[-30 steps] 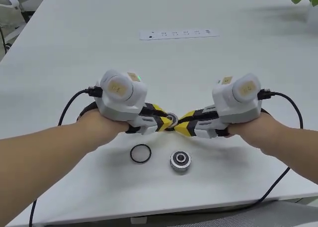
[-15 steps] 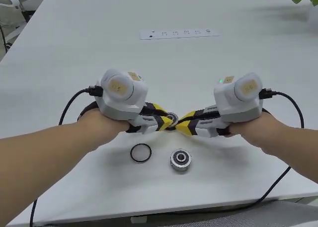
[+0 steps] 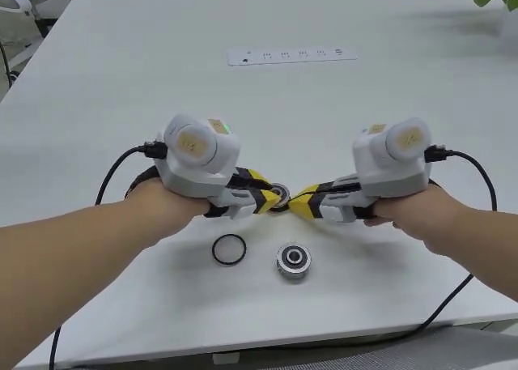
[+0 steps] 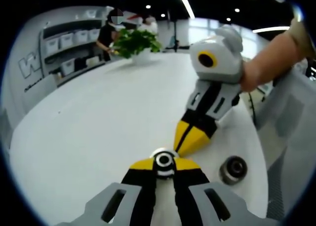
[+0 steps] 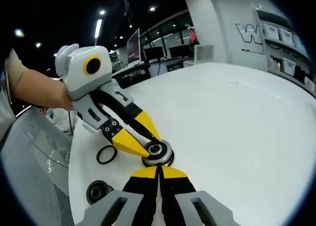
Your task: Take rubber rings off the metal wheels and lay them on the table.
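Two tongs meet above the near part of the worktop (image 3: 380, 95), with one wheel held off the surface between them. At left, the left tongs (image 3: 269, 198) are closed on the held wheel (image 5: 159, 152), their yellow tips clamped across it. A dark band, which we take for a rubber ring, runs round its rim. At right, the right tongs (image 5: 159, 170) have their jaws pressed together with no gap visible, tips touching the wheel's near edge. We cannot tell whether they have nipped any rubber.

On the worktop below, from left to right, lie a loose ring (image 3: 229, 249), flat and apart from everything, and just beside it a second wheel (image 3: 293, 259), also dark at the rim.

We judge the wheel to be rigid, smooth and dense for its bulk, so it is liable to twist or slip in a light pinch. It is best clamped across its flat faces, leaving the rim free. We judge the ring to be light, soft and elastic. It should be taken at its outer edge, stretched outward and rolled over the rim. Once it is released it may snap back or spring away.
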A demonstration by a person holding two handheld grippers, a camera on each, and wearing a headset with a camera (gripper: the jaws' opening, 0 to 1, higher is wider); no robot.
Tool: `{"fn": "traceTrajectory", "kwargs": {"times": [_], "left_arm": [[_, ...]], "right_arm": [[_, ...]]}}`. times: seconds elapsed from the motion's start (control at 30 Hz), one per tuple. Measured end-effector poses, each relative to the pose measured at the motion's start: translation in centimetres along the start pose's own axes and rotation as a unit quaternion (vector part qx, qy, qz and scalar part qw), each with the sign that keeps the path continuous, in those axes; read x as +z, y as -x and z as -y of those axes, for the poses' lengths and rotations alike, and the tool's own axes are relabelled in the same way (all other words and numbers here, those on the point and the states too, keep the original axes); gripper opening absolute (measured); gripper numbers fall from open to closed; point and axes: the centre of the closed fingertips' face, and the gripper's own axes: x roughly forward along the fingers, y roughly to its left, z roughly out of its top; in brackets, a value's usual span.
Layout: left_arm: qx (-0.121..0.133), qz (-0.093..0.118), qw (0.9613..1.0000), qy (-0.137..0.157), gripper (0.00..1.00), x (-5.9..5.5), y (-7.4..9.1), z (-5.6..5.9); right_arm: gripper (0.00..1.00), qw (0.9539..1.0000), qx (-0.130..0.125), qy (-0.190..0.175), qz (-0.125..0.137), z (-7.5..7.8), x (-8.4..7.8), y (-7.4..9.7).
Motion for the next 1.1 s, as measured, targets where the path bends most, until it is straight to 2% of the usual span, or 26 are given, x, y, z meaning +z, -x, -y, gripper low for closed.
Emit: {"fn": "traceTrajectory", "kwargs": {"times": [0.33, 0.47, 0.5, 0.67, 0.7, 0.73, 0.77, 0.8, 1.1], "left_arm": [[0.002, -0.001, 1.0, -0.001, 0.12, 0.0, 0.0, 0.0], [0.002, -0.001, 1.0, -0.001, 0.12, 0.0, 0.0, 0.0], [0.003, -0.001, 1.0, 0.0, 0.12, 0.0, 0.0, 0.0], [0.004, -0.001, 1.0, 0.004, 0.12, 0.0, 0.1, 0.1], [0.003, -0.002, 1.0, 0.003, 0.12, 0.0, 0.1, 0.2], [0.004, -0.002, 1.0, 0.002, 0.12, 0.0, 0.1, 0.2], [0.006, -0.003, 1.0, 0.001, 0.12, 0.0, 0.1, 0.2], [0.006, -0.004, 1.0, 0.002, 0.12, 0.0, 0.1, 0.2], [0.011, -0.006, 0.9999, 0.001, 0.12, 0.0, 0.1, 0.2]], "right_arm": [[0.0, 0.999, 0.002, -0.042, 0.016, 0.1, 0.3, 0.3], [0.0, 0.997, 0.002, -0.074, 0.024, 0.3, 0.4, 0.4], [0.0, 0.9955, 0.002, -0.09, 0.028, 0.4, 0.4, 0.4], [0.0, 0.9916, -0.004, -0.122, 0.043, 0.8, 0.7, 0.5], [0.0, 0.9905, -0.014, -0.125, 0.056, 1.2, 1.1, 0.6], [0.0, 0.9859, -0.002, -0.154, 0.064, 0.9, 1.6, 0.6], [0.0, 0.9902, -0.003, -0.13, 0.05, 1.1, 1.1, 0.7], [0.0, 0.9908, -0.006, -0.125, 0.053, 1.0, 1.2, 0.6], [0.0, 0.991, -0.001, -0.122, 0.055, 0.6, 1.4, 0.7]]}}
